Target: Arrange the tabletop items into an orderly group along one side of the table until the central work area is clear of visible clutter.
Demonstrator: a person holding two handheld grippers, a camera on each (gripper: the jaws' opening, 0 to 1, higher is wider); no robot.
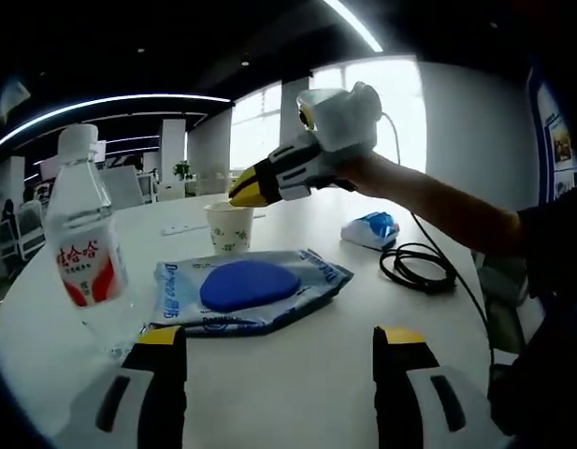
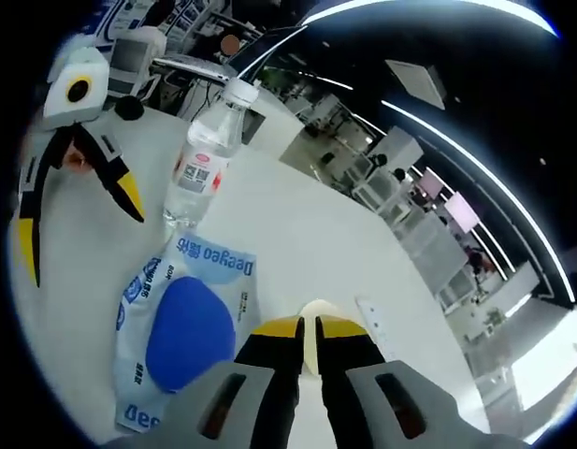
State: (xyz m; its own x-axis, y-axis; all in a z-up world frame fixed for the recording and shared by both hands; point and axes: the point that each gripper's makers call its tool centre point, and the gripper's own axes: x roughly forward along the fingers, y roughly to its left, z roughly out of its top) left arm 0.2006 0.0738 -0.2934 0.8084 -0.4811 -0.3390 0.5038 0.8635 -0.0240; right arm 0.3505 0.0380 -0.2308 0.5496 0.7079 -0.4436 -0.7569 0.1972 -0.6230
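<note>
A paper cup [image 1: 230, 229] stands on the white table [image 1: 297, 393] beyond a blue wipes pack [image 1: 246, 290]. My right gripper [image 1: 246, 194] reaches in from the right, held by a person's hand, with its yellow tips at the cup's rim. In the right gripper view the cup's rim [image 2: 311, 339] sits pinched between the nearly closed jaws of my right gripper [image 2: 311, 329]. A clear water bottle [image 1: 82, 243] with a red label stands at the left. My left gripper [image 1: 281, 341] is open near the table's front, before the wipes pack [image 2: 185, 327], bottle [image 2: 209, 154] and left gripper [image 2: 78, 224].
A small white and blue packet [image 1: 370, 229] and a coiled black cable [image 1: 419, 267] lie to the right. A white power strip [image 1: 185, 227] lies behind the cup. The person's arm [image 1: 447, 210] crosses the right side. Office desks and chairs stand beyond the table.
</note>
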